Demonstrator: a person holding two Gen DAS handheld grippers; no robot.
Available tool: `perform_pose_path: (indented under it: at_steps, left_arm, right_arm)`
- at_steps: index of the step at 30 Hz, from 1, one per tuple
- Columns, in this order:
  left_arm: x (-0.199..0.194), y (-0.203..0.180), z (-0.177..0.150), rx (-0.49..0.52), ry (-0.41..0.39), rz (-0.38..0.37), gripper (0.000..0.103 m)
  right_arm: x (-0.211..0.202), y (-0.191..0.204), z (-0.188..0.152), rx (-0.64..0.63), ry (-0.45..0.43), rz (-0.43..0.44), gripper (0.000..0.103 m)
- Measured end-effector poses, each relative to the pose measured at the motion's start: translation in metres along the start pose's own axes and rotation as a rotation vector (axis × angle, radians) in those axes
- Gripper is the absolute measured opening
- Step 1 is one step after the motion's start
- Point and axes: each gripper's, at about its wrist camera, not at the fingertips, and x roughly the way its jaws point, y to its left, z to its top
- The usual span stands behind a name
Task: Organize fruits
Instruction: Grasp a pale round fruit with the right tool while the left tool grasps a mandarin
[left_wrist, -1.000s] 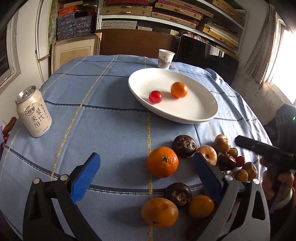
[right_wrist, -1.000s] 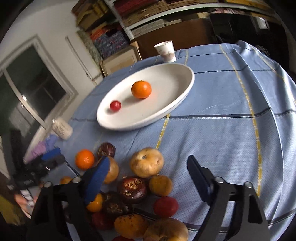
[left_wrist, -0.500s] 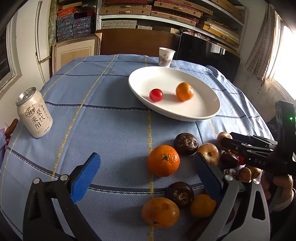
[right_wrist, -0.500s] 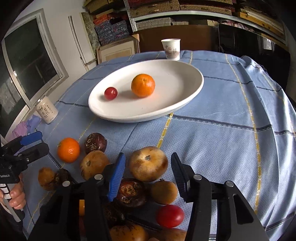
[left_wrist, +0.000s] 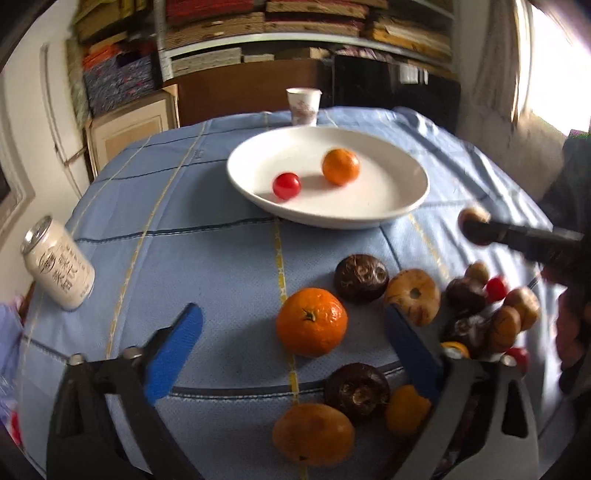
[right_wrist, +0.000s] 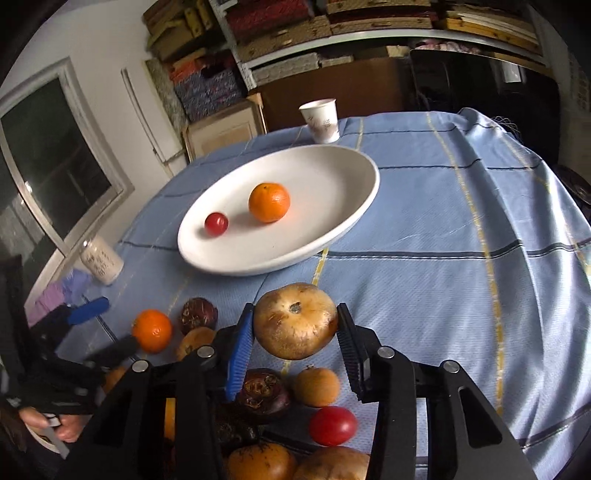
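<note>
My right gripper (right_wrist: 295, 325) has just closed its jaws on a tan round fruit (right_wrist: 294, 320), pinching it above the fruit pile near the white plate (right_wrist: 343, 173), which holds an orange (right_wrist: 269, 202) and a small red fruit (right_wrist: 216, 223). My left gripper (left_wrist: 291, 339) has jaws spread but just narrowing around a big orange (left_wrist: 312, 322) on the bench (left_wrist: 207, 258), pads not touching it. A can (left_wrist: 59, 273) stands left, a paper cup (left_wrist: 303, 106) behind the plate.
</note>
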Motion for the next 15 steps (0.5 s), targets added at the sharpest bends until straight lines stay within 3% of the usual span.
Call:
perform_pose_path:
  at_steps: [3, 8, 15]
  left_arm:
    - [0.013, -0.001, -0.001, -0.004, 0.062, -0.047, 0.063]
    - [0.020, 0.001, -0.001, -0.015, 0.073, -0.046, 0.061]
    - [0.024, -0.001, -0.004, -0.004, 0.093, -0.055, 0.047]
  right_arm:
    - [-0.003, -0.003, 0.001, 0.009, -0.003, 0.006, 0.044]
    - [-0.006, -0.001, 0.001, 0.008, -0.005, 0.025, 0.044]
    - [-0.006, 0.000, 0.001, 0.010, -0.008, 0.022, 0.044]
